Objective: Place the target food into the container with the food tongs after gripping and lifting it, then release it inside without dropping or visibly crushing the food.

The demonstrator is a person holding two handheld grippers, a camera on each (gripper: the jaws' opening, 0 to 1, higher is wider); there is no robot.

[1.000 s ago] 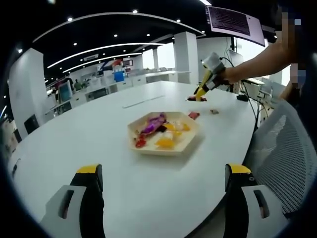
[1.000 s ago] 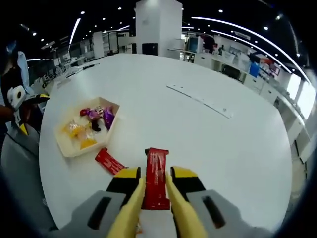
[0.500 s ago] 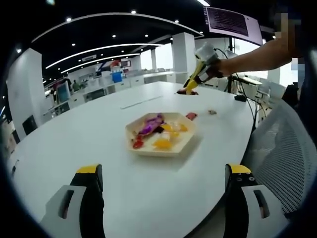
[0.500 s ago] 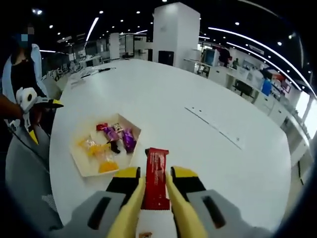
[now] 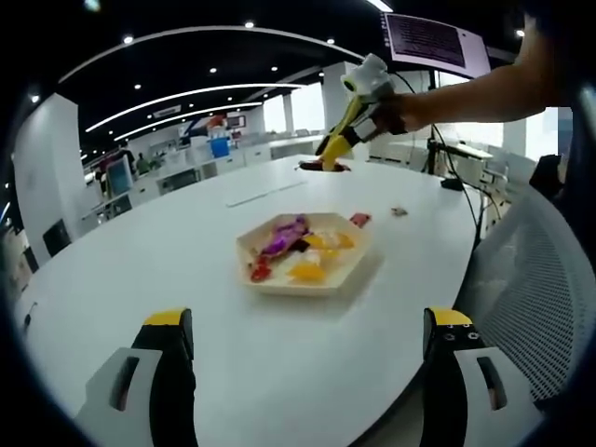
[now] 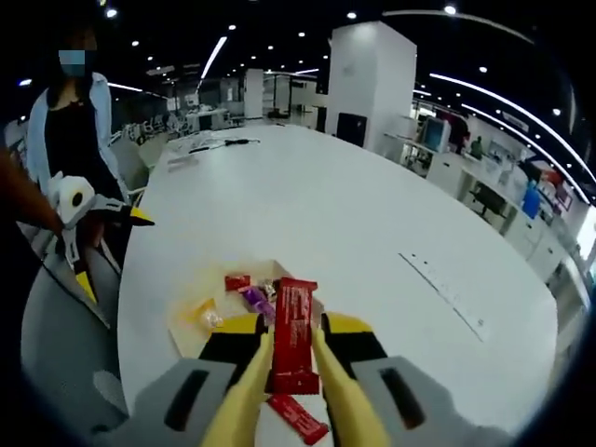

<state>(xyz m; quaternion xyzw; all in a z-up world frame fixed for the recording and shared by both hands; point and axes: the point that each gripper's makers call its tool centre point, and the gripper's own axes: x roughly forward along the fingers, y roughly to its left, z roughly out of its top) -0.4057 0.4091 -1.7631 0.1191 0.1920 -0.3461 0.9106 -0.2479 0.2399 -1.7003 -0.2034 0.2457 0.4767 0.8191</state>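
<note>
Right gripper [image 6: 291,358] clamps red snack bar [image 6: 293,335] — flat, uncrushed.

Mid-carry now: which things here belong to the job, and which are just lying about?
In the job:
right tool, shut on the red bar
tray holding wrapped sweets
left tool, open, idle

Lying about:
second red bar on the table
small brown piece
mesh chair
bystander

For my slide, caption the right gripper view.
Right gripper carries a red snack bar above the tray.
</note>
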